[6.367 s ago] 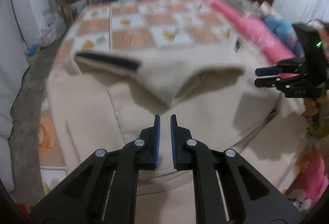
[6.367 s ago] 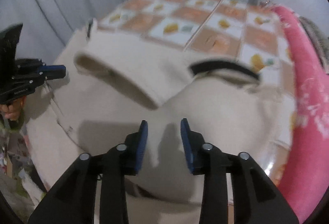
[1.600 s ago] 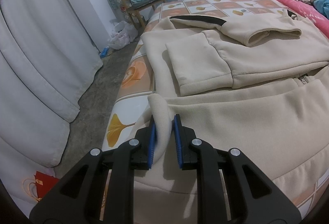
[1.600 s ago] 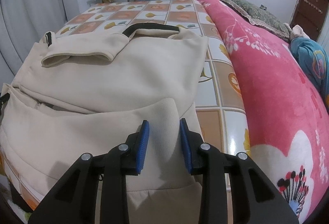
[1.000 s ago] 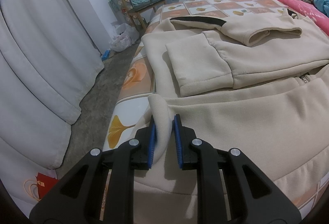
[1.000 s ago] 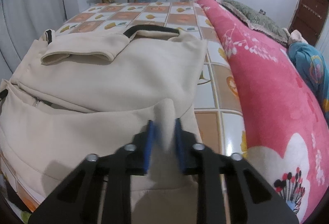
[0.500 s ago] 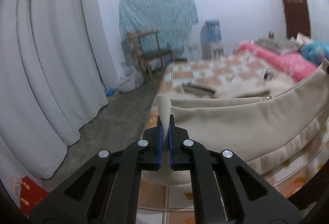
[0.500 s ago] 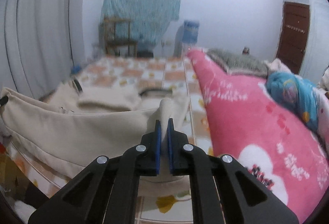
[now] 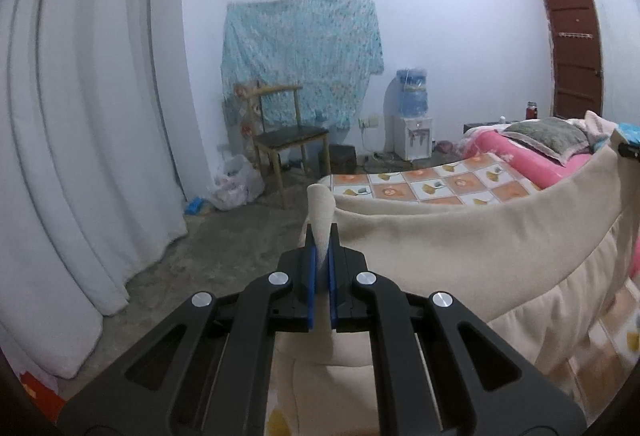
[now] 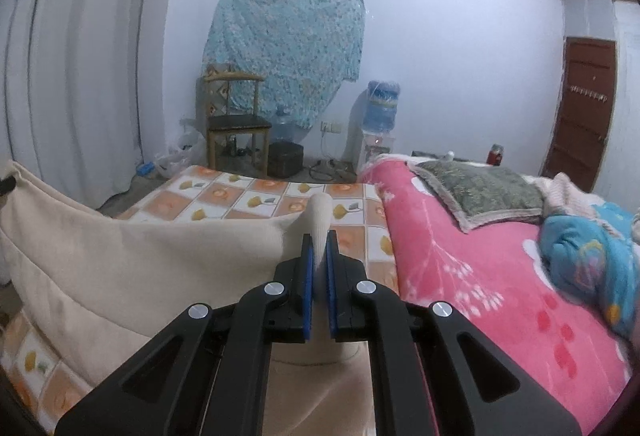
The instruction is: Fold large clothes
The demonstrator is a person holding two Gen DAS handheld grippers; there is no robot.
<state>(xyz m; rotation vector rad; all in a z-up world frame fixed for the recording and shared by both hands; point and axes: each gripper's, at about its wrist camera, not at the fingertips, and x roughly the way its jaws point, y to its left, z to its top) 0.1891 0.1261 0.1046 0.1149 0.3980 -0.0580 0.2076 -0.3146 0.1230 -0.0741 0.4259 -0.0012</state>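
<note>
A large cream jacket (image 9: pixel 460 252) hangs lifted by its bottom hem over the bed with the orange-and-white checked sheet (image 9: pixel 440 184). My left gripper (image 9: pixel 322 236) is shut on the hem's left corner, which pokes up between the blue pads. My right gripper (image 10: pixel 319 238) is shut on the right corner of the same jacket (image 10: pixel 140 260). The hem stretches taut between both grippers and hides the rest of the garment. At the far right of the left wrist view, the tip of the other gripper (image 9: pixel 629 150) shows, pinching the far corner.
A pink floral blanket (image 10: pixel 480 276) with a grey pillow (image 10: pixel 480 192) and a blue bundle (image 10: pixel 592 260) fills the bed's right side. A wooden chair (image 9: pixel 288 140), a water dispenser (image 9: pixel 412 128) and a plastic bag (image 9: pixel 236 184) stand by the far wall. White curtains (image 9: pixel 80 156) hang left.
Both grippers closed on the hem corners and rose together, lifting the jacket's lower edge off the bed. The views tipped up from the garment toward the far wall.
</note>
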